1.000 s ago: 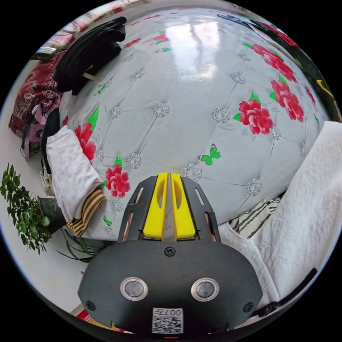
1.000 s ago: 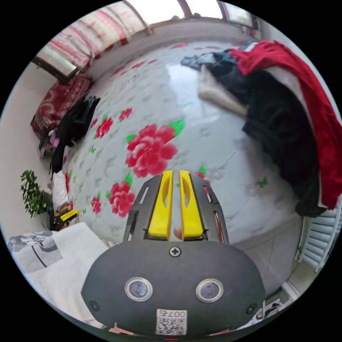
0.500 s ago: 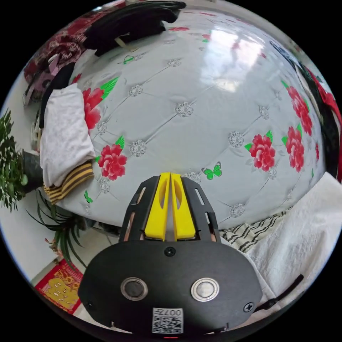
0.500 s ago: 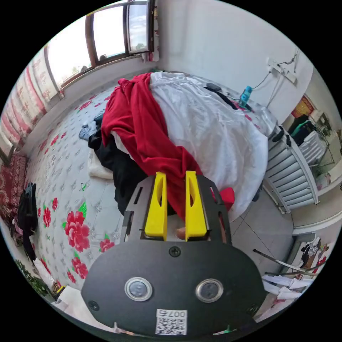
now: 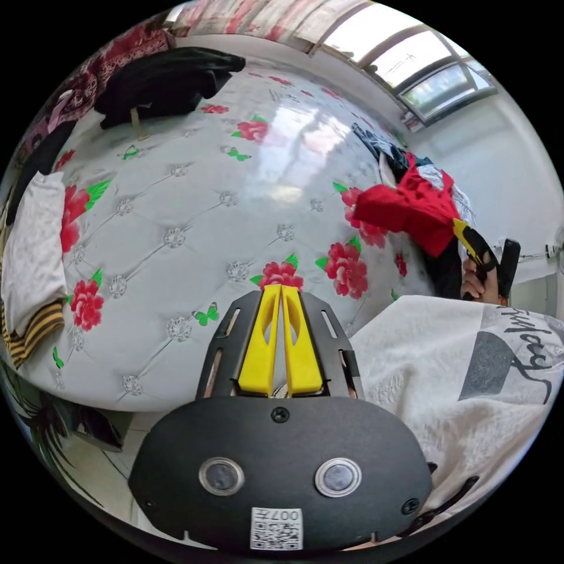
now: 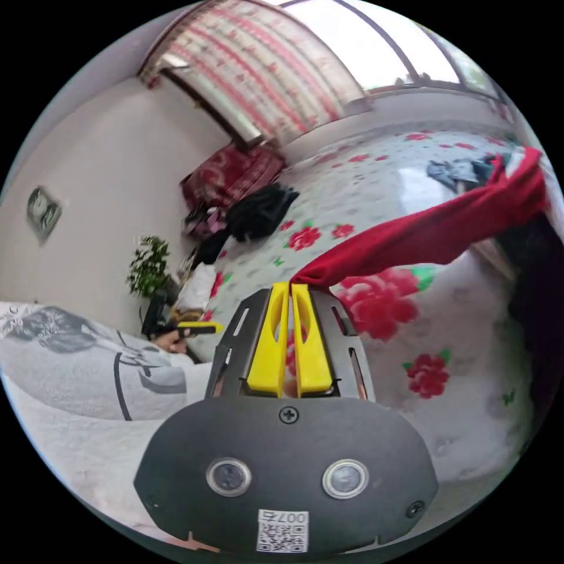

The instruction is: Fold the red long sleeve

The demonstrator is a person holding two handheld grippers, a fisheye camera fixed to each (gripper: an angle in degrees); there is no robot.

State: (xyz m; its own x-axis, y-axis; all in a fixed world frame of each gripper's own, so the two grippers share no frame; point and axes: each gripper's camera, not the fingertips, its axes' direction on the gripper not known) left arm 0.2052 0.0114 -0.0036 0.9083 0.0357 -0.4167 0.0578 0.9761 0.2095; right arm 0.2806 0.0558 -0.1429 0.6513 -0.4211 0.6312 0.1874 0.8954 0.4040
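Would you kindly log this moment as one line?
right gripper: shut on red top, stretched above bed | left gripper: shut, empty | fold: not started

Both views looked from the bedside across the floral bed (image 5: 194, 194), sharing the red long sleeve (image 6: 435, 235), each catching the opposite gripper.

Your right tool (image 6: 289, 286) has its yellow jaws pressed together on a pinch of the red long sleeve (image 6: 435, 235), and it is held out to your right side. Your left tool (image 5: 280, 289) points forward with its jaws closed on nothing. Your hand (image 5: 477, 283) grips the right tool's handle.
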